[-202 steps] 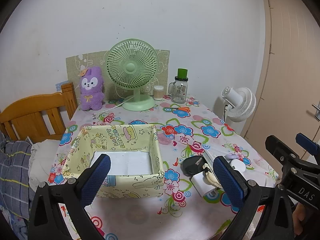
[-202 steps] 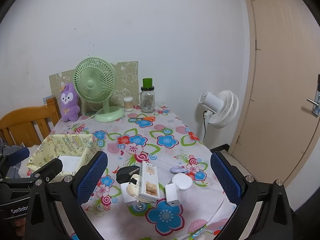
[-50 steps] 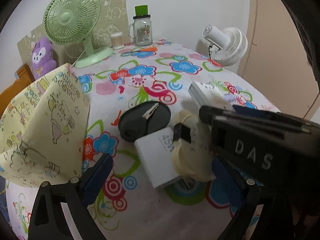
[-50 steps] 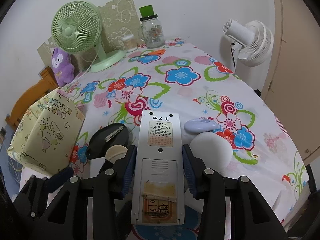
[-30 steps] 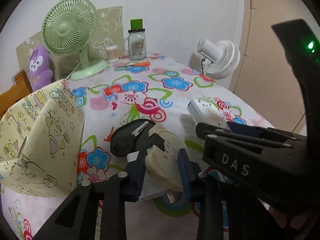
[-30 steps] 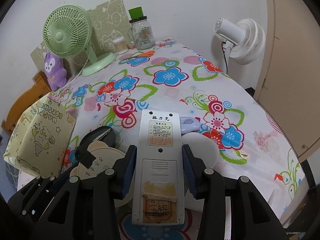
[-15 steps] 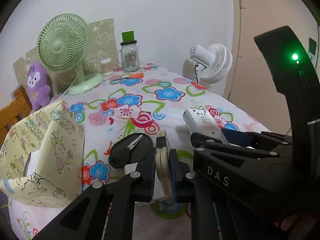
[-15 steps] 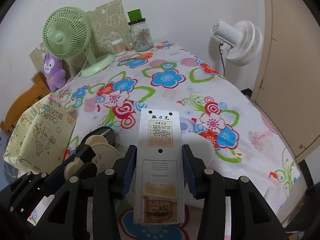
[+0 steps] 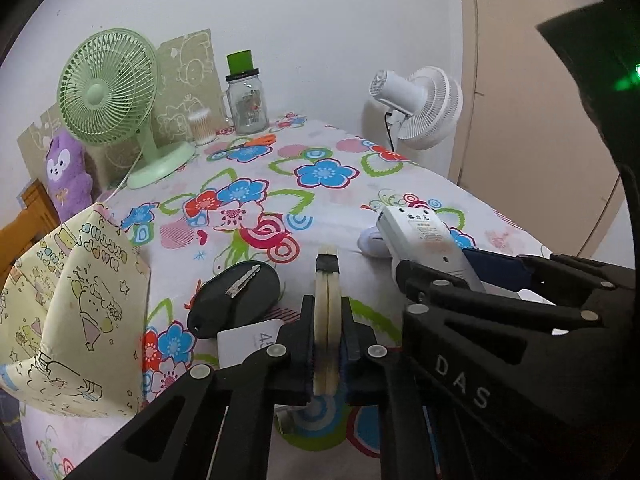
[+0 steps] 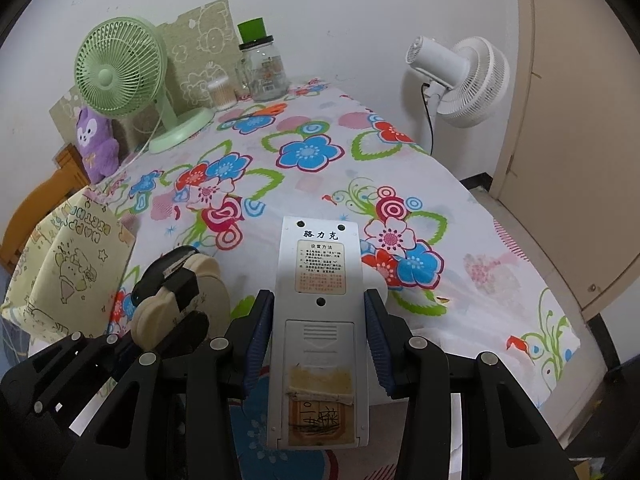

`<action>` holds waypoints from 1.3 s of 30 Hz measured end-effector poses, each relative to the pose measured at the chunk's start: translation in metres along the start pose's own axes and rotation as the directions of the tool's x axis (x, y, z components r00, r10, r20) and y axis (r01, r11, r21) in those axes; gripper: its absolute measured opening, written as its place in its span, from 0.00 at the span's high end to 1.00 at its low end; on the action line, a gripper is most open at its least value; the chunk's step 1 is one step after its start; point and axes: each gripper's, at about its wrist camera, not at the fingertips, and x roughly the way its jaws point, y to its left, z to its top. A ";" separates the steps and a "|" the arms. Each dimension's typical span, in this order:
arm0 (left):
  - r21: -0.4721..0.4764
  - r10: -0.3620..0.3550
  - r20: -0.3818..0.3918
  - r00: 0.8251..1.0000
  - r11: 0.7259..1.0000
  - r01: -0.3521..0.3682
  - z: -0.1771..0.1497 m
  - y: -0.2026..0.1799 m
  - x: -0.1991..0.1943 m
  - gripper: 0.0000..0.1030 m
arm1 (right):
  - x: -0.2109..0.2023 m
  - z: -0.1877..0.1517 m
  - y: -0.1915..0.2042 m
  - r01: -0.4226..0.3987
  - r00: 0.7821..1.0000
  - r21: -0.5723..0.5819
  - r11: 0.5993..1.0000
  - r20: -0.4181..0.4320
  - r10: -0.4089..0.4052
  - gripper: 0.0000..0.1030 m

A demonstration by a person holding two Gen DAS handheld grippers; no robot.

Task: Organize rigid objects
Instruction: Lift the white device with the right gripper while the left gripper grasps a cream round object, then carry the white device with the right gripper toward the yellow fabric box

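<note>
My left gripper (image 9: 327, 344) is shut on a cream round compact (image 9: 326, 320), held edge-on above the table; it also shows in the right wrist view (image 10: 160, 312). My right gripper (image 10: 318, 340) is shut on a white remote control (image 10: 318, 320), back side up, lifted above the flowered tablecloth (image 10: 320, 152); the remote also shows in the left wrist view (image 9: 420, 240). The yellow cartoon-print box (image 9: 68, 320) stands at the left. A black oval case with a key (image 9: 236, 296) and a white card (image 9: 248, 340) lie on the table under the left gripper.
A green desk fan (image 9: 108, 92), a purple plush (image 9: 68, 176), a glass jar with a green lid (image 9: 246, 96) and a cotton-swab cup (image 9: 200, 126) stand at the back. A white fan (image 9: 420, 108) and a door are at the right. A lilac item (image 9: 370, 242) lies by the remote.
My left gripper closed on the cream compact and lifted it, turning it edge-on. My right gripper kept hold of the remote and raised it a little.
</note>
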 end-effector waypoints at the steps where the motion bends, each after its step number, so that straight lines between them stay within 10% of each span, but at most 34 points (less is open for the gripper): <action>1: -0.010 -0.004 -0.004 1.000 1.000 0.004 0.001 0.002 0.000 0.94 | -0.001 0.000 0.001 0.004 1.000 -0.003 1.000 0.002 -0.004 0.54; 39: -0.030 0.085 0.122 0.989 0.996 -0.082 0.023 0.048 -0.091 0.94 | -0.093 0.021 0.066 0.087 0.984 -0.105 0.991 0.164 -0.069 0.54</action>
